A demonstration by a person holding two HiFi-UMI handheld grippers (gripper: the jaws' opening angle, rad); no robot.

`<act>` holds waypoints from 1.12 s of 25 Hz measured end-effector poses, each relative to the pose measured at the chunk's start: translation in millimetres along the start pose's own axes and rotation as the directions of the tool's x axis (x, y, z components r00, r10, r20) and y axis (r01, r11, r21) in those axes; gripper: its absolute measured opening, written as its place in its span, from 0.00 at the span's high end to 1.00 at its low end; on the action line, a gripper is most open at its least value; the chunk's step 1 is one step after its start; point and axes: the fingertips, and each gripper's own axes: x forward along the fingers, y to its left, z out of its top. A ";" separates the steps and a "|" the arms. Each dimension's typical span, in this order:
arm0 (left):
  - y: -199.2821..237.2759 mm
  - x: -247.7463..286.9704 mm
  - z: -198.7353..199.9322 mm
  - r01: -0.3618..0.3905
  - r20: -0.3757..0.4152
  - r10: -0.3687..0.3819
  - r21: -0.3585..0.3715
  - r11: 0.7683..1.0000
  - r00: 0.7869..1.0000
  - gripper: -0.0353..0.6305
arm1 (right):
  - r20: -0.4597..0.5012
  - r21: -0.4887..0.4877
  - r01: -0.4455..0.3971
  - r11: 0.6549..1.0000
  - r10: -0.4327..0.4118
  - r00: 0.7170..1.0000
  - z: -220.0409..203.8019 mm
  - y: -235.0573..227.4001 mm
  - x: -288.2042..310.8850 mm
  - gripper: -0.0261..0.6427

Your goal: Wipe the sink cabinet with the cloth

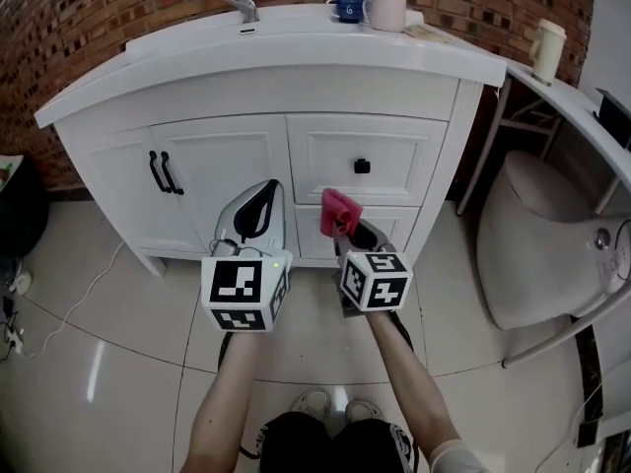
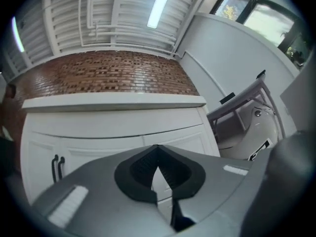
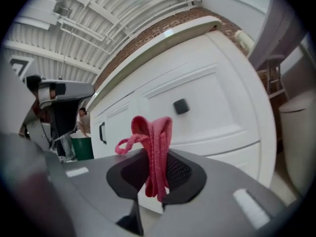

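The white sink cabinet (image 1: 296, 156) stands against the brick wall, with two doors on the left and two drawers on the right. A red cloth (image 1: 339, 211) sticks up from my right gripper (image 1: 345, 231), whose jaws are shut on it just short of the lower drawer front. In the right gripper view the cloth (image 3: 154, 152) hangs bunched between the jaws, with the upper drawer's black knob (image 3: 181, 106) behind it. My left gripper (image 1: 258, 215) is held beside it, shut and holding nothing, pointing at the cabinet (image 2: 113, 132).
On the countertop sit a faucet (image 1: 240, 4), a blue cup (image 1: 348, 7) and a beige mug (image 1: 386, 12). A toilet (image 1: 542, 235) with grab rails stands to the right. A cable (image 1: 79, 299) trails over the tiled floor at left. Black door handles (image 1: 160, 172) on the left doors.
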 end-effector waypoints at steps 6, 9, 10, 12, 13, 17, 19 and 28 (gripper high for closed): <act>31.0 12.9 -83.0 -0.095 -0.016 0.095 0.026 0.995 0.995 0.92 | -0.071 -0.099 -0.108 0.989 0.102 0.992 -69.2 53.3 82.1 0.87; 27.6 25.9 -119.3 -0.099 -0.021 0.099 -0.020 0.995 0.995 0.92 | -0.038 -0.088 -0.052 0.995 0.049 0.998 -75.3 13.1 83.1 0.87; 24.4 31.0 -130.6 -0.094 -0.026 0.093 -0.023 0.995 0.995 0.92 | -0.023 -0.081 -0.035 0.996 0.033 0.999 -73.6 -4.2 76.3 0.86; 15.6 42.5 -151.8 -0.081 -0.033 0.080 -0.029 0.996 0.996 0.92 | 0.007 -0.095 0.011 0.995 -0.010 1.000 -66.8 -40.8 57.4 0.86; 10.4 48.8 -160.6 -0.075 -0.036 0.074 -0.035 0.997 0.997 0.92 | 0.026 -0.103 0.043 0.994 -0.041 0.999 -61.2 -60.3 47.5 0.86; -15.6 61.7 -187.1 -0.039 -0.056 0.037 -0.042 0.998 0.998 0.92 | 0.092 -0.056 0.215 0.975 -0.210 0.973 -48.5 -131.4 7.1 0.87; -27.5 63.8 -196.1 -0.026 -0.069 0.022 -0.050 0.998 0.997 0.92 | 0.101 -0.021 0.296 0.955 -0.293 0.951 -48.1 -163.5 -10.9 0.87; -21.9 55.0 -207.2 -0.070 -0.073 0.067 -0.040 0.997 0.995 0.92 | 0.151 0.033 0.341 0.939 -0.342 0.927 -45.3 -166.5 -44.4 0.87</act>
